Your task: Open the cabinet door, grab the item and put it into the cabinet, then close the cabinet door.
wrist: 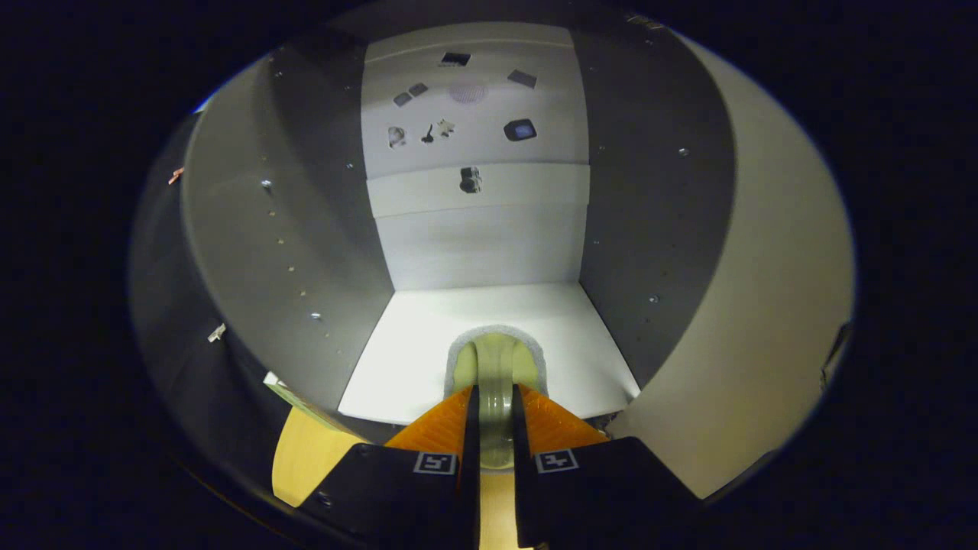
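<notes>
- Your gripper [495, 428] is closed narrow on the item [495, 367], a pale green, rounded thing with a thin edge; both fingers [470, 428] press on its two sides.
- I cannot tell exactly what the item is; it looks like a small dish or cup seen from its edge.
- The orange parts of the fingers reach to the front edge of the cabinet floor [428, 344], and the item goes beyond them over this white floor.
- You cannot tell from this view if the item touches the floor or hangs just above it.
- The cabinet [321, 229] is open before you: grey side walls at left and right, and a white back wall [477, 237] beyond the item.
- Higher on the back wall there are some small dark shapes [519, 130], too small to name.
- The pale cabinet door [764, 305] stands open at the right side.
- Under the fingers, a bit of the light wooden table [306, 451] shows at the left.
</notes>
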